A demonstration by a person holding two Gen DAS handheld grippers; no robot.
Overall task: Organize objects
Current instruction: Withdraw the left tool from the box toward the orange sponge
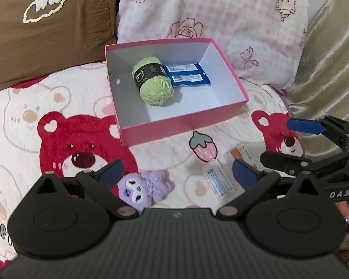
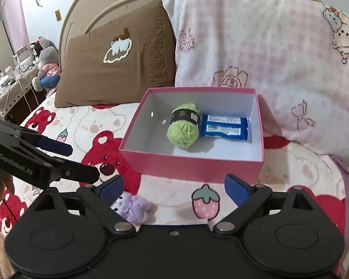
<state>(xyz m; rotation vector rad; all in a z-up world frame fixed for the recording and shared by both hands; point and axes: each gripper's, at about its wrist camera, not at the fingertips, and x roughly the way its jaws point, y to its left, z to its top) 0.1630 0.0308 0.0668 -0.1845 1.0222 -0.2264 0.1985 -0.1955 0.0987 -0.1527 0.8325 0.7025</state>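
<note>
Pink box (image 1: pixel 181 125) — landmark, open-topped, sitting on the bed's bear-print blanket (image 1: pixel 58 107) in front of the pillows.

Nearest me: my left tool (image 1: pixel 178 173), jaws wide apart, nothing between them. My right tool (image 2: pixel 174 186) likewise spread and empty. Neither pad touches anything.

Just below the left tool, on the near side of the box: purple plush toy (image 1: pixel 143 187), lying loose on the blanket. To its right, also near side of the box, a small white-and-blue packet (image 1: pixel 217 180), and beside that an orange-topped packet (image 1: pixel 240 154), partly hidden by my right tool.

Inside the box: green yarn ball (image 1: pixel 152 82) toward the left wall, touching two blue wrapped packs (image 1: pixel 186 74) at the back right corner. Front half of the box floor is bare.

Reading: between picks; two kinds of item stowed, three left outside. Next move calls for dropping one tool over the plush, closing on its soft body, then carrying it over the near wall into the bare front floor.
</note>
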